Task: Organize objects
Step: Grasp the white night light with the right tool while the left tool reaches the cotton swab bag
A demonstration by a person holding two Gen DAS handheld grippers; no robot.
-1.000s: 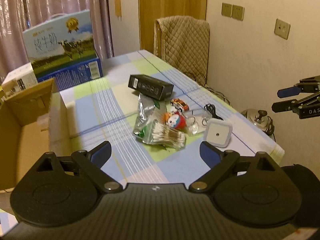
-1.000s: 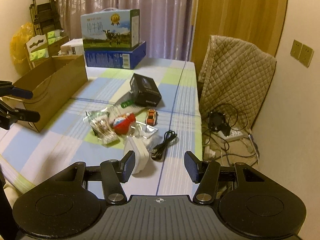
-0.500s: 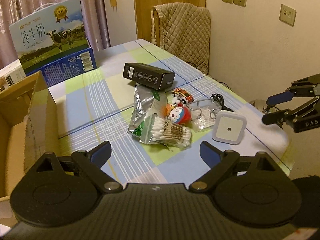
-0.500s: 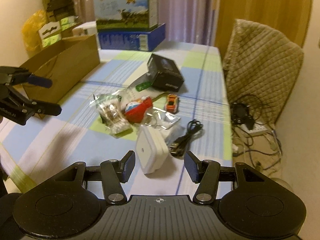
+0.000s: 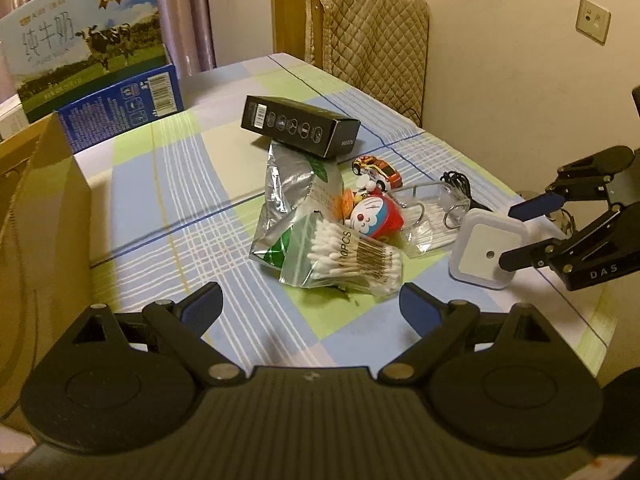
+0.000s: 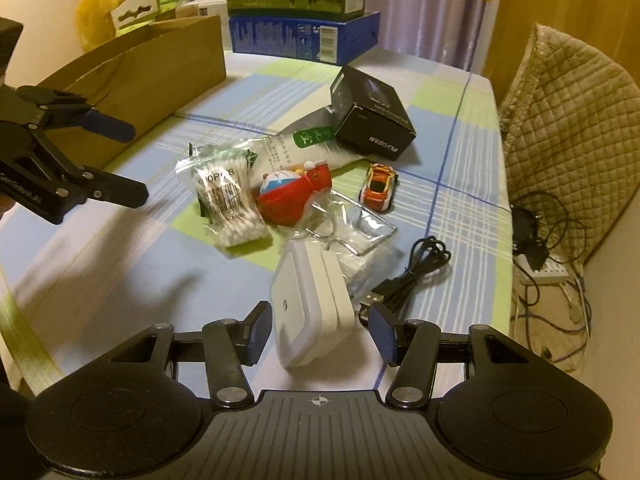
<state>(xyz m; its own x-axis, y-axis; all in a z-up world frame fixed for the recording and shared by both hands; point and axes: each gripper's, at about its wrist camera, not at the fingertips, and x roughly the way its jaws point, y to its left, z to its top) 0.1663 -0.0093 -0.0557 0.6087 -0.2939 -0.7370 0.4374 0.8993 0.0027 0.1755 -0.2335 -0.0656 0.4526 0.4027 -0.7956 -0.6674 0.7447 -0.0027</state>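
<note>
On the checked tablecloth [image 5: 168, 184] you face one open cardboard box [image 5: 36, 216] at the left edge, bare cloth beside it, then one black carton [image 5: 300, 126], one foil pouch [image 5: 286, 196], one crinkly cotton-swab bag [image 5: 348, 254]. Your left gripper [image 5: 310, 300] gapes empty; your right gripper [image 6: 320, 330] brackets one smooth white square plug-in light [image 6: 310, 308], jaws apart.

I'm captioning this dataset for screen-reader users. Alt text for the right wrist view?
The right gripper straddles a white square night light on a checked tablecloth, pads not touching. Beyond lie cotton swabs, a toy car and a black cable.
</note>
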